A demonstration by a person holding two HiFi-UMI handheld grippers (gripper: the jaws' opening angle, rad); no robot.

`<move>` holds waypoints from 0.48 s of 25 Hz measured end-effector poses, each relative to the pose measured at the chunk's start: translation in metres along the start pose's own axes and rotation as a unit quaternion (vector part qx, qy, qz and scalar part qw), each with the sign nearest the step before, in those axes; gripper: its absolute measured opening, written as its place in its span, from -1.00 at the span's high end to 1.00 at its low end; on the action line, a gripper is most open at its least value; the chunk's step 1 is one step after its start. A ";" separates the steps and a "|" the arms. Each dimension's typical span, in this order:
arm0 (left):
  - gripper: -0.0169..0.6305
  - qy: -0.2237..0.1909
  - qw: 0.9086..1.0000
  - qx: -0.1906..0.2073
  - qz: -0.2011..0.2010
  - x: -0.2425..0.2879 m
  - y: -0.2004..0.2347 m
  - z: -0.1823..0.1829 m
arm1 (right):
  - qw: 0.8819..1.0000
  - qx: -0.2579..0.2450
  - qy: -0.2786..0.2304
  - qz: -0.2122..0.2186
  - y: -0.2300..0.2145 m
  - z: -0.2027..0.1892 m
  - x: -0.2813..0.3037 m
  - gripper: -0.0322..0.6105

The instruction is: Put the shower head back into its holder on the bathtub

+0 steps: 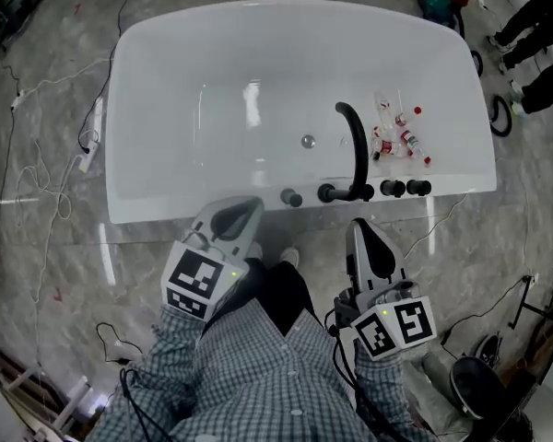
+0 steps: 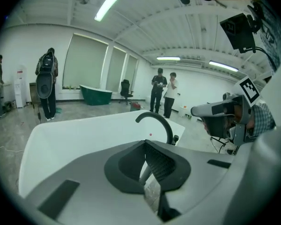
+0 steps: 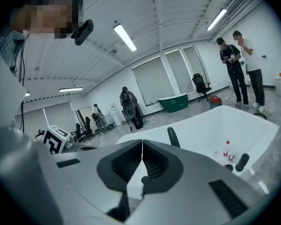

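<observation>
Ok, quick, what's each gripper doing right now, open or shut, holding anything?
Left gripper: shut, nothing between its jaws.
Right gripper: shut, nothing between its jaws.

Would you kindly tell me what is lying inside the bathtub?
Several small red-capped bottles lie at the right end of the tub, and a drain sits mid-floor. The black spout covers a strip of the floor beneath it.

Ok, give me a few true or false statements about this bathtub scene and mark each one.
1. The left gripper and right gripper are both shut and empty. True.
2. The faucet is black and curved. True.
3. The small bottles lie on the floor beside the tub. False: they lie inside the bathtub, near the faucet.
4. The left gripper grips the faucet. False: it is held near the person's body, touching nothing.
</observation>
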State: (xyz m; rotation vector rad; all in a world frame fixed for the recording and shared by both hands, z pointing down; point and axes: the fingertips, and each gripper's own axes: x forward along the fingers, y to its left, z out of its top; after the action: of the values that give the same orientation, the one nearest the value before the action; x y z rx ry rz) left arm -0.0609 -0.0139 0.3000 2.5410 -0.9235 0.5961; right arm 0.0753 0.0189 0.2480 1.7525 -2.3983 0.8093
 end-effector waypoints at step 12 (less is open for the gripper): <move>0.91 -0.071 0.997 0.024 0.021 -0.071 -0.032 0.100 | 0.991 -0.069 -0.113 0.014 0.028 0.113 -0.041 0.85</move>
State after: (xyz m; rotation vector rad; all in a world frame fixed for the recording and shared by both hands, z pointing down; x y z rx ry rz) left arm -0.0627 -0.0022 0.1738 2.6404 -1.0254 0.4611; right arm 0.0927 0.0105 0.1265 1.8498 -2.5520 0.4541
